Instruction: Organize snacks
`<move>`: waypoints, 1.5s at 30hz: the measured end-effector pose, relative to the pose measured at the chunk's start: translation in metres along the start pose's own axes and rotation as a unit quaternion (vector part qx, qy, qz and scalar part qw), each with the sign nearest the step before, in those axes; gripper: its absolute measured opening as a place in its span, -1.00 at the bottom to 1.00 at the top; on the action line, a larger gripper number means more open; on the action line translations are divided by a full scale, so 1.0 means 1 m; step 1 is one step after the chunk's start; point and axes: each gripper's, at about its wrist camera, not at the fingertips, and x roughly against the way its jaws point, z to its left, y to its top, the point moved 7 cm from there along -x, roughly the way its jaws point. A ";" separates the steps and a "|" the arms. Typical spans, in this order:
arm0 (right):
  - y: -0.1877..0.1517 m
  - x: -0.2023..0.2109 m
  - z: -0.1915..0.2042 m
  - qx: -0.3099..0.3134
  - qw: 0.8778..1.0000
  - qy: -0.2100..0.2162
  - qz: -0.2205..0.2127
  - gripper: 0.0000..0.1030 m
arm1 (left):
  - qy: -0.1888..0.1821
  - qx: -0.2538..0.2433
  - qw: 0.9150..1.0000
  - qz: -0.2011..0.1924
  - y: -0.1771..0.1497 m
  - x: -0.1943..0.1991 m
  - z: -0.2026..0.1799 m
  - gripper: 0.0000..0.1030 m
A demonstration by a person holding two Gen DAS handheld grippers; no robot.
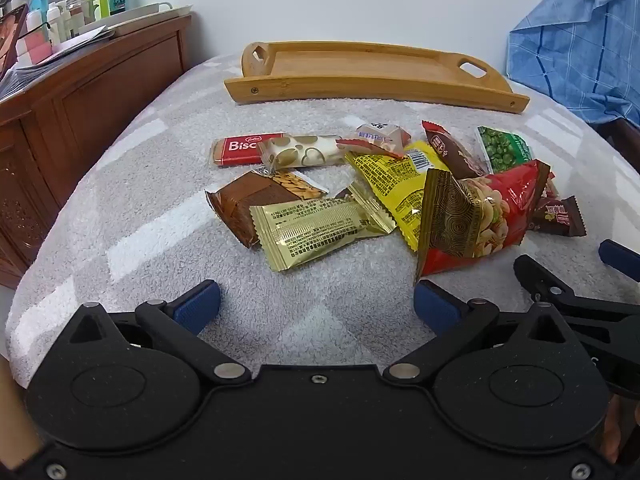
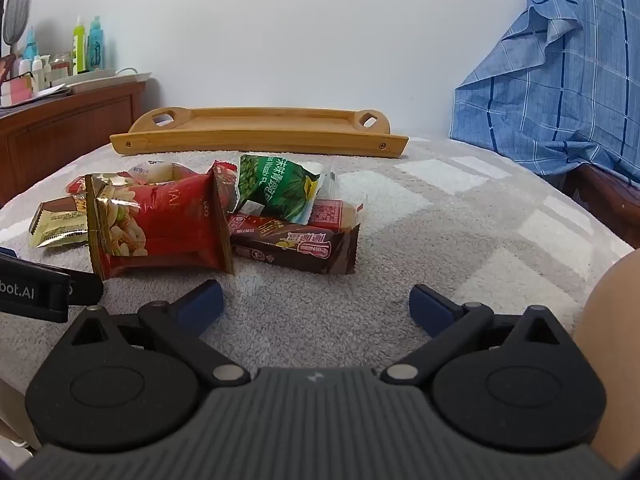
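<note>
Several snack packets lie in a pile on a grey towel-covered surface. A gold packet [image 1: 320, 230] and a red nut bag [image 1: 480, 220] lie nearest my left gripper [image 1: 316, 306], which is open and empty just short of the pile. A red Biscoff bar [image 1: 240, 148] lies at the far left. An empty bamboo tray [image 1: 372, 76] stands behind the pile. My right gripper [image 2: 316, 304] is open and empty, close in front of the red nut bag [image 2: 160, 228] and a brown bar [image 2: 296, 248]. A green pea packet [image 2: 276, 188] lies behind them, the tray [image 2: 260, 140] beyond.
A wooden cabinet [image 1: 80, 112] with bottles and papers stands at the left. A blue checked cloth [image 2: 560, 92] hangs over furniture at the right. The right gripper's fingers [image 1: 560, 284] show at the right edge of the left wrist view.
</note>
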 end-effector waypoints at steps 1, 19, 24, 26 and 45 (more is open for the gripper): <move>0.000 0.000 0.000 0.002 1.000 -0.001 -0.002 1.00 | 0.000 0.000 1.000 0.000 0.000 0.000 0.000 1.00; 0.000 0.002 0.001 0.006 1.000 -0.003 0.000 1.00 | -0.001 0.000 1.000 0.001 -0.001 -0.001 0.000 1.00; 0.000 0.002 0.001 0.006 1.000 -0.004 0.000 1.00 | -0.001 0.000 1.000 0.001 -0.001 -0.001 -0.001 1.00; 0.000 0.002 0.001 0.007 1.000 -0.004 -0.001 1.00 | -0.001 0.000 1.000 0.001 -0.001 -0.002 -0.001 1.00; 0.000 0.003 0.001 0.007 1.000 -0.004 -0.002 1.00 | -0.001 0.000 1.000 0.001 -0.001 -0.001 -0.001 1.00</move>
